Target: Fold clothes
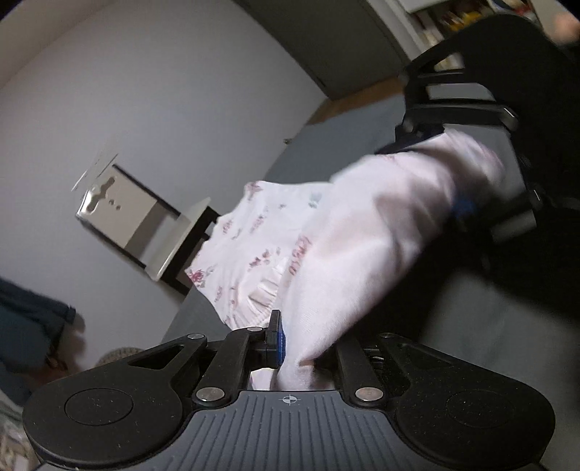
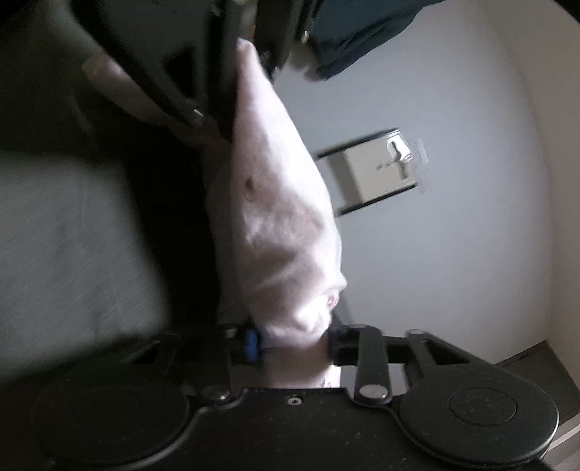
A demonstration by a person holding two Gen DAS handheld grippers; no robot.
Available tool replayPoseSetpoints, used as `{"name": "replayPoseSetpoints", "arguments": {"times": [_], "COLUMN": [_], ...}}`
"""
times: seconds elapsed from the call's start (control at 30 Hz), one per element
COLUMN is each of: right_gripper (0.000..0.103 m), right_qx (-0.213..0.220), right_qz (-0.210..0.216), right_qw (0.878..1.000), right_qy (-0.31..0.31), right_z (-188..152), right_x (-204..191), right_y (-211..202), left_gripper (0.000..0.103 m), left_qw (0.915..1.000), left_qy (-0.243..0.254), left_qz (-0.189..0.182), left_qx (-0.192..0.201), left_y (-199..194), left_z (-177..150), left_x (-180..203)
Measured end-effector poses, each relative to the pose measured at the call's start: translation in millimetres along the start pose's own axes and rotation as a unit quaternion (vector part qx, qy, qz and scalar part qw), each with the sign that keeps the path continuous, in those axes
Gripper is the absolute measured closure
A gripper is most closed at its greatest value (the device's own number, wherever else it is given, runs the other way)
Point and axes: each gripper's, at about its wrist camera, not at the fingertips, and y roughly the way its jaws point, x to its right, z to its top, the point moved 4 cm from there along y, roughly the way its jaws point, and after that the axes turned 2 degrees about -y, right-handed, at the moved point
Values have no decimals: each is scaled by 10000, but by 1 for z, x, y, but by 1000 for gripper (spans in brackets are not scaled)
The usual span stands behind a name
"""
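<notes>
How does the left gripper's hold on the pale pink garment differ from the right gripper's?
The left gripper pinches near a ribbed, printed edge of the pale pink garment; the right gripper grips a plain bunched part. From the left gripper the cloth spreads wide, showing the floral print; from the right gripper it runs as a narrow, taut band. Both are shut on the cloth, holding it in the air.

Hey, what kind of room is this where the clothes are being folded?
Probably a bedroom or other room at home. A grey bed-like surface runs under the pink floral garment, a small white side table stands by the wall, and shelves hold books or boxes.
</notes>
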Motion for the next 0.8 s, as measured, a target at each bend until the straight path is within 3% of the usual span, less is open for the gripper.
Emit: {"name": "replayPoseSetpoints", "arguments": {"times": [0.13, 0.33, 0.53, 0.8], "right_gripper": [85, 87, 88, 87], "right_qx": [-23, -17, -108, -245], "right_qz": [275, 566, 936, 1911], "right_qw": [9996, 9983, 9949, 9778], "right_qy": [-49, -138, -349, -821], "right_z": [1, 10, 29, 55], "right_x": [-4, -6, -15, -35], "right_y": [-7, -42, -90, -172], "left_gripper": [95, 95, 95, 95], "left_qw": [9976, 9931, 9918, 9906], "left_qy": [692, 1146, 1266, 1302], "left_qz": [72, 194, 87, -371], "left_qx": [32, 173, 179, 201], "left_y": [10, -21, -67, -157], "left_z": [-2, -11, -29, -54], "left_x": [16, 32, 35, 40]}}
